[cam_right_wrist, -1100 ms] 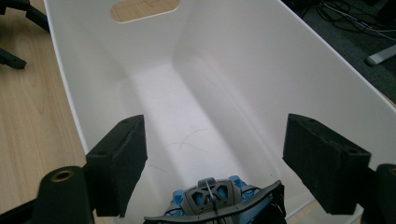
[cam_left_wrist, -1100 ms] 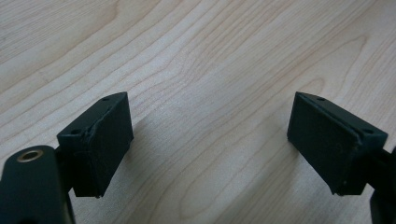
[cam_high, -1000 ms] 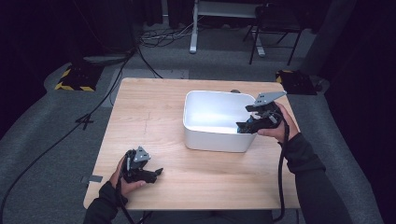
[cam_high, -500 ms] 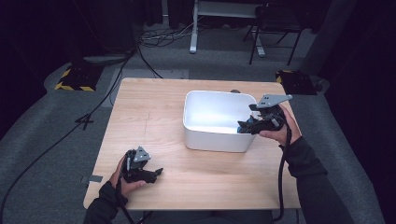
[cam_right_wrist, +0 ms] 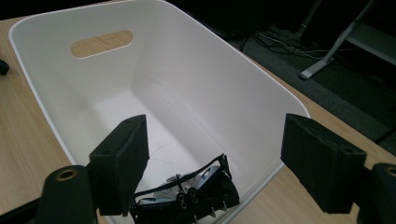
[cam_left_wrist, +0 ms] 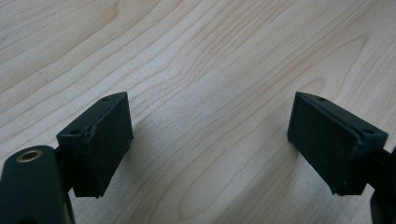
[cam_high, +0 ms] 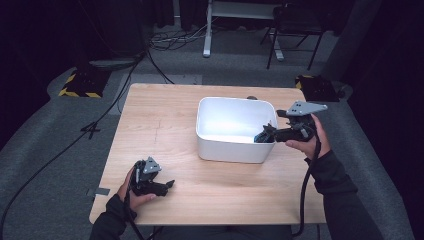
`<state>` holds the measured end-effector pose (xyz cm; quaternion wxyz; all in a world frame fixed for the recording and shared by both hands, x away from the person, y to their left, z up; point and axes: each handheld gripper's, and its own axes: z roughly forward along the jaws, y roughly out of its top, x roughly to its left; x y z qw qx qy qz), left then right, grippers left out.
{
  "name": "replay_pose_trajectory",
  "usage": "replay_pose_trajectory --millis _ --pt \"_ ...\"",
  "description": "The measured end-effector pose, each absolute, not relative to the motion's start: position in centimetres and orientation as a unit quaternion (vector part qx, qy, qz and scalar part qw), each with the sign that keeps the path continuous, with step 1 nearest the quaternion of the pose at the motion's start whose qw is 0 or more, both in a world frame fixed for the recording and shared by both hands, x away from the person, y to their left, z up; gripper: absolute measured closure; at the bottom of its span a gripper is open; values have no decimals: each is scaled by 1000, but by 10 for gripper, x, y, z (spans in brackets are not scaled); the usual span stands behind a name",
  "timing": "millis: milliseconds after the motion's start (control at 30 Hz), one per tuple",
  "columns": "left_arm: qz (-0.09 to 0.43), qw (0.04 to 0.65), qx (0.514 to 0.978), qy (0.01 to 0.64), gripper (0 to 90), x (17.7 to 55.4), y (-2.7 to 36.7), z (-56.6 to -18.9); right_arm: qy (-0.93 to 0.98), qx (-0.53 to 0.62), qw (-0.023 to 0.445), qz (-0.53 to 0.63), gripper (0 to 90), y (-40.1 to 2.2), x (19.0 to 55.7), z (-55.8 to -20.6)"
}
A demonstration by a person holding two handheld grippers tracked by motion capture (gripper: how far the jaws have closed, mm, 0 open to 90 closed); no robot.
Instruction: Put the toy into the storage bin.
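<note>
A white plastic bin [cam_high: 230,150] stands in the middle of the wooden table [cam_high: 165,125]. Inside it, against the wall at its right end, lies a black studded shoe [cam_right_wrist: 191,193] with laces and blue and white parts, a dark lump [cam_high: 262,135] in the high view. My right gripper [cam_right_wrist: 215,140] hangs over that end of the bin [cam_right_wrist: 196,70]. Its jaws have just been closing, but they stand apart and the pads are clear of the shoe, which sits low between them. My left gripper [cam_high: 167,186] rests at the front left, open [cam_left_wrist: 210,126] over bare wood.
The bin has a slot handle [cam_right_wrist: 102,43] in its far end wall. A small dark object [cam_high: 251,98] lies on the table just behind the bin. Cables and a chair stand on the floor beyond the table.
My right gripper has drawn back a little to the right, off the bin's right end. The left gripper has stayed put.
</note>
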<state>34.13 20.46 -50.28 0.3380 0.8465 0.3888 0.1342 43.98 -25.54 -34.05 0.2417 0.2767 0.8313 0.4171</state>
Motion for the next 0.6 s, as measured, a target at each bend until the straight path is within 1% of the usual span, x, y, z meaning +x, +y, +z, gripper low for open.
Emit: replay_pose_trajectory --millis 67,600 --pt "143 337 848 383 144 342 205 -502 829 279 244 418 228 -260 439 -340" --pt "143 337 848 383 144 342 205 -502 810 311 271 417 243 -295 426 -342"
